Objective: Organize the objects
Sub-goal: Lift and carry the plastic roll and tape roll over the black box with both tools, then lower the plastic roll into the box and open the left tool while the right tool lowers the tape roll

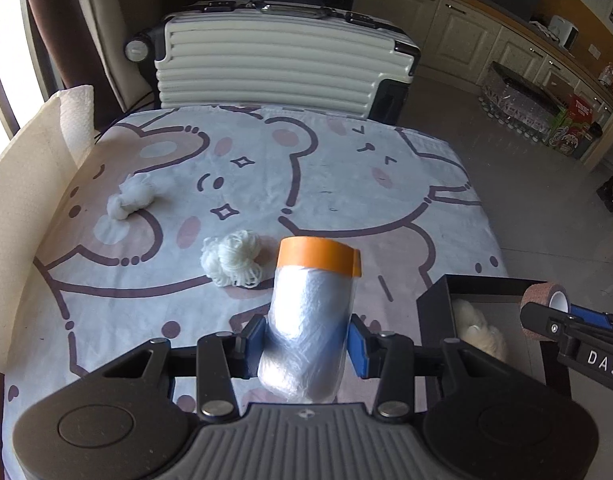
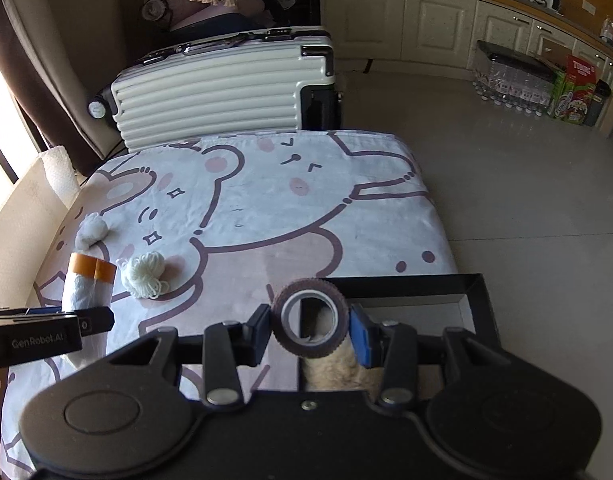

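Brown crepe tape roll (image 2: 310, 318) clamped in right gripper (image 2: 311, 330), over black open box (image 2: 482, 304) ahead; release next. Left gripper (image 1: 306, 340) clamps orange-banded plastic film roll (image 1: 310, 312), queued.

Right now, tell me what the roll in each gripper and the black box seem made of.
Left gripper: plastic film roll, thin clear film, glossy and crinkled, with an orange paper-like tape band. Right gripper: brown tape roll, matte, ribbed and fabric-like, on a pale core. Black box: matte flat walls, probably cardboard.
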A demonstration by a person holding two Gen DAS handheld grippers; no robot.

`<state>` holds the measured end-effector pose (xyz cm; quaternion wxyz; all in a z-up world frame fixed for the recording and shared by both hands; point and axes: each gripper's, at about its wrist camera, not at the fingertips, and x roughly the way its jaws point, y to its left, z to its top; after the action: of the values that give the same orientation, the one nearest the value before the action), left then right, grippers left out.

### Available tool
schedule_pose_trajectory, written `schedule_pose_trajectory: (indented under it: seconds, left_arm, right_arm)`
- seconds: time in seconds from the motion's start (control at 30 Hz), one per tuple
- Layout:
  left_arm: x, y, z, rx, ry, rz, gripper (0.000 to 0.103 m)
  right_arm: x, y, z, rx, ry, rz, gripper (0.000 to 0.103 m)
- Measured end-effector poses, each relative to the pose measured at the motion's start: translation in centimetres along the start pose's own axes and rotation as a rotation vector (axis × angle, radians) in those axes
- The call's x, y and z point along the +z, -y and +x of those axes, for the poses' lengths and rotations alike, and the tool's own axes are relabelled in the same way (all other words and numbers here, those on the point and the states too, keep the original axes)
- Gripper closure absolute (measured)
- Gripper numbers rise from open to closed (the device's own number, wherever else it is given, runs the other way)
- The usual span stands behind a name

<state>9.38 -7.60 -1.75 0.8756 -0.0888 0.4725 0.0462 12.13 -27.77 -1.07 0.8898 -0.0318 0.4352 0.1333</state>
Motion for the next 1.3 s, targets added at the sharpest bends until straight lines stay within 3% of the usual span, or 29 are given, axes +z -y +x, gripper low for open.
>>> schedule_pose_trajectory:
  seconds: [0.8,1.3]
  left_arm:
    - [-0.4,12.1,2.3,-0.189,-0.019,0.054,0.059]
    - [-0.2,17.0,7.0,-0.294,-0.087,0.013,0.059]
  right_arm:
    - [-2.5,11.6,-1.2,-0.073,-0.03,0.115,0.06]
    - [-3.8,13.7,1.4,-0.011,-0.11,0.061,0.06]
